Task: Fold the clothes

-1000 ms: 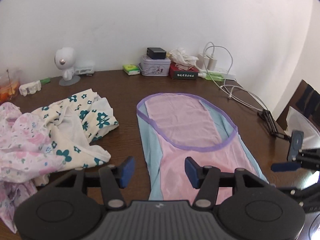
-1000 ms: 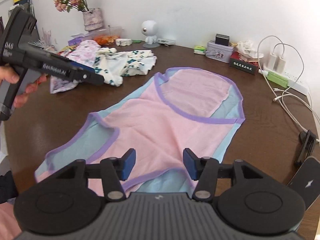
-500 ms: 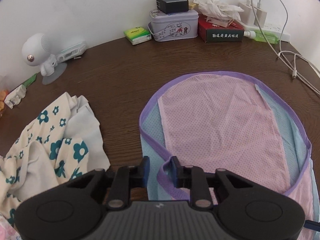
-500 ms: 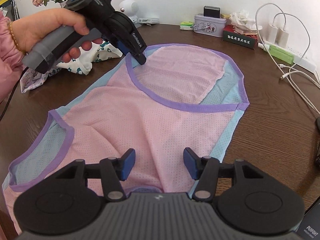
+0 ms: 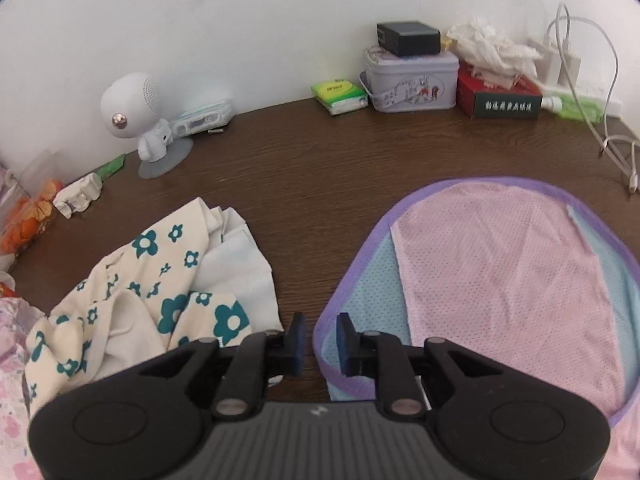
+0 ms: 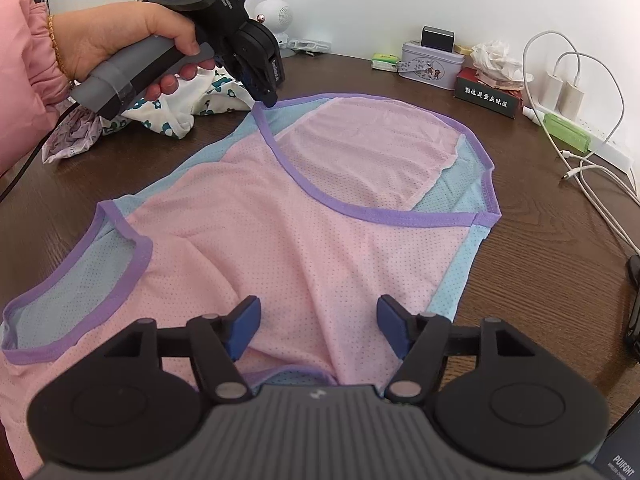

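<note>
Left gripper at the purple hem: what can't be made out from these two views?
- Left wrist view: whether the left gripper fingers actually pinch the pink garment; a gap shows, and the hem runs between them.
- Right wrist view: the left gripper's fingertips look together at the hem, too small to confirm.
- Right wrist view: the garment's near edge, hidden by the right gripper body.

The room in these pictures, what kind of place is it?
Probably a home: a wooden table against a white wall carries loose laundry, a tissue box and a decorated tin.
</note>
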`<state>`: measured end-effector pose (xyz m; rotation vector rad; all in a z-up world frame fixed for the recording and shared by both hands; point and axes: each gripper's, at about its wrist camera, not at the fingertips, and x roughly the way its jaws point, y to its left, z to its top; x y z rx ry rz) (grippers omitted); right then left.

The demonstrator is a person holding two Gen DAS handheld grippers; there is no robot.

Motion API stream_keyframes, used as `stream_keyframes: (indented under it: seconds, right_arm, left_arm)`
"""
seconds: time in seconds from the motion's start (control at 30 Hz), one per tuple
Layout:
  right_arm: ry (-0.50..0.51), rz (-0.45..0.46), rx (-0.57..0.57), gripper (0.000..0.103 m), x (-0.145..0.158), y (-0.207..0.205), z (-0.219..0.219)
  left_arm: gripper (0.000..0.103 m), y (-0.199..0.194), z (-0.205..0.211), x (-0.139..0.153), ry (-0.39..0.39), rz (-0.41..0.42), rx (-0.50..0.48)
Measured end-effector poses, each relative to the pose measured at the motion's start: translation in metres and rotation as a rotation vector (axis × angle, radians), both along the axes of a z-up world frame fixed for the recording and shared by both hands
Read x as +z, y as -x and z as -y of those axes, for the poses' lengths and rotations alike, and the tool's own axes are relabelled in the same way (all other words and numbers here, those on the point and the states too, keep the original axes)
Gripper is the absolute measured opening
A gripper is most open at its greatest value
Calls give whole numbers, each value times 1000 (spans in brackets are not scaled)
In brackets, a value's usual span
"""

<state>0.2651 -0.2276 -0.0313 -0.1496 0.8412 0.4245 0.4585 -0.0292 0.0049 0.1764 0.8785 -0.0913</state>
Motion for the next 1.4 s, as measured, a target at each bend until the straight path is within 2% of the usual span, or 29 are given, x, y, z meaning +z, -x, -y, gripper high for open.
stream_keyframes:
  seconds: [0.03, 0.07, 0.1, 0.17, 0.2, 0.23, 0.27, 0.4, 0.47, 0.53, 0.73, 0.87, 1.07, 1.17, 1.2, 1.27, 1.4]
  right_arm:
    - [-21, -3, -5, 69, 1, 0, 2]
    - [-67, -3, -21, 69, 5, 1, 6]
    - [-113, 0, -37, 71, 9, 3, 11]
    - [-198, 30, -64, 88, 22, 13, 20]
    - [-227, 53, -69, 92, 31, 21, 25]
    - [-238, 70, -63, 100, 38, 30, 27]
    - [-241, 88, -48, 103, 44, 41, 28]
    - [-231, 139, 7, 103, 60, 88, 25]
    - [-230, 144, 20, 103, 62, 110, 23]
    - [-221, 146, 27, 103, 61, 133, 20]
    - [-120, 177, 44, 103, 47, 192, 4]
    - [-67, 185, 72, 103, 30, 221, -6]
    - [-11, 163, 70, 103, 15, 242, -8]
    - [-7, 141, 56, 101, 9, 245, -7]
    - [-5, 135, 51, 98, 7, 245, -7]
    - [1, 122, 41, 86, 2, 246, -8]
    - [-15, 91, 28, 81, -8, 244, -10]
  left_arm:
    - [37, 6, -4, 6, 30, 25, -1]
    - [45, 13, -8, 12, 60, 51, -2]
    - [58, 19, -13, 19, 90, 76, -3]
    - [73, 32, -21, 31, 150, 126, -4]
    - [87, 39, -25, 37, 180, 152, -5]
    - [94, 54, -33, 43, 210, 180, -29]
    - [95, 75, -39, 46, 234, 201, -53]
    - [97, 159, -65, 57, 330, 286, -150]
    - [98, 203, -72, 53, 325, 319, -183]
    - [99, 245, -75, 46, 298, 352, -217]
    - [99, 346, -67, 10, 137, 340, -293]
    - [99, 392, -63, -13, 143, 333, -343]
    - [95, 409, -67, -31, 139, 259, -339]
    - [74, 406, -70, -38, 153, 202, -328]
    - [64, 404, -70, -42, 163, 175, -326]
    - [51, 400, -70, -46, 174, 143, -323]
    - [45, 397, -68, -49, 172, 120, -322]
